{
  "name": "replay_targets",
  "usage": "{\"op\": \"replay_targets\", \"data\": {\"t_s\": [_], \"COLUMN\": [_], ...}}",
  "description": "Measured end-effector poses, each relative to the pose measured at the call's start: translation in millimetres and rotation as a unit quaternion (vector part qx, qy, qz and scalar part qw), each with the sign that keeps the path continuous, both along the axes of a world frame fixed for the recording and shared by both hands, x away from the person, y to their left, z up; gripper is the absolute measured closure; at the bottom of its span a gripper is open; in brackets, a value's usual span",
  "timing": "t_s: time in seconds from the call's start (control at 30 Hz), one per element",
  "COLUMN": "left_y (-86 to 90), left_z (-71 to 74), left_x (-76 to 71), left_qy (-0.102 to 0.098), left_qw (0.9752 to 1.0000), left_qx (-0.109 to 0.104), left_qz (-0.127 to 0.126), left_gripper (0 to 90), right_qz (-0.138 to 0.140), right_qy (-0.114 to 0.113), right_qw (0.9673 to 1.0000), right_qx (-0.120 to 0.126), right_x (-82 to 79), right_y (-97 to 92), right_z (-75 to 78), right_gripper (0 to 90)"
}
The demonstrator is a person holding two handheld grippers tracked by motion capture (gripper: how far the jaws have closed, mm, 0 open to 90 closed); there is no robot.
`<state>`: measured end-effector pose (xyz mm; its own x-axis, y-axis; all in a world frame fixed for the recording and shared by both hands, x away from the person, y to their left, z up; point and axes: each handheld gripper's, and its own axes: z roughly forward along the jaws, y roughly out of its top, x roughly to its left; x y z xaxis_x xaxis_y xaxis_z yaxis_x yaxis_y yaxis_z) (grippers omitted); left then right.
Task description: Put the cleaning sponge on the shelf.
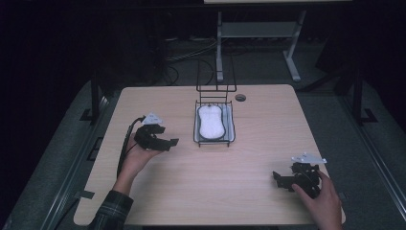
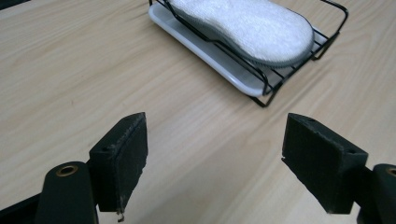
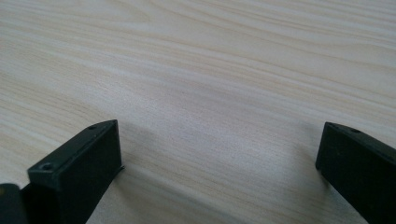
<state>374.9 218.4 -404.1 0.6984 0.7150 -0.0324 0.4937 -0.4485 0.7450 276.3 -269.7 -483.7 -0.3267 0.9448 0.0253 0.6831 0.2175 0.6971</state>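
Note:
A white, peanut-shaped pad [image 1: 211,120] [image 2: 252,25] lies on a black wire rack [image 1: 216,87] [image 2: 275,86] over a white tray [image 2: 205,52], at the far middle of the wooden table [image 1: 215,182]. My left gripper [image 1: 168,143] [image 2: 215,135] hovers just left of the rack and points toward it. It is open, with only bare wood between its jaws. My right gripper [image 1: 277,180] [image 3: 219,140] rests low at the table's near right, also open, with nothing between its pads.
A small round cable hole [image 1: 240,97] sits in the tabletop right of the rack's back frame. Beyond the far edge stand a white desk leg [image 1: 292,57] and loose floor cables [image 1: 191,52]. Dark floor surrounds the table.

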Motion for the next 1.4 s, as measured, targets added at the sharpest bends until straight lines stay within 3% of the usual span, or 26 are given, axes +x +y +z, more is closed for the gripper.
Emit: {"op": "replay_targets", "data": {"t_s": [0.37,0.63,0.87,1.17,1.4], "left_y": [23.9,41.3,55.1,66.0,61.9], "left_z": [-7.2,-17.0,-32.0,-49.8,-60.7], "left_x": [-41.8,-69.9,-92.6,-105.4,-106.0], "left_qy": [-0.010,-0.005,0.006,0.019,0.029], "left_qw": [0.9998,0.9997,0.9991,0.9977,0.9968], "left_qx": [0.010,0.013,0.030,0.054,0.070], "left_qz": [0.010,0.020,0.031,0.036,0.023], "left_gripper": [19.3,18.9,18.1,17.4,14.4], "right_qz": [0.000,0.000,0.000,0.000,0.000], "right_qy": [0.000,0.000,0.000,0.000,0.000], "right_qw": [1.0000,1.0000,1.0000,1.0000,1.0000], "right_qx": [0.000,0.000,0.000,0.000,0.000], "right_x": [0.0,0.0,0.0,0.0,0.0], "right_y": [0.0,0.0,0.0,0.0,0.0], "right_z": [0.0,0.0,0.0,0.0,0.0], "right_gripper": [0.0,0.0,0.0,0.0,0.0]}}
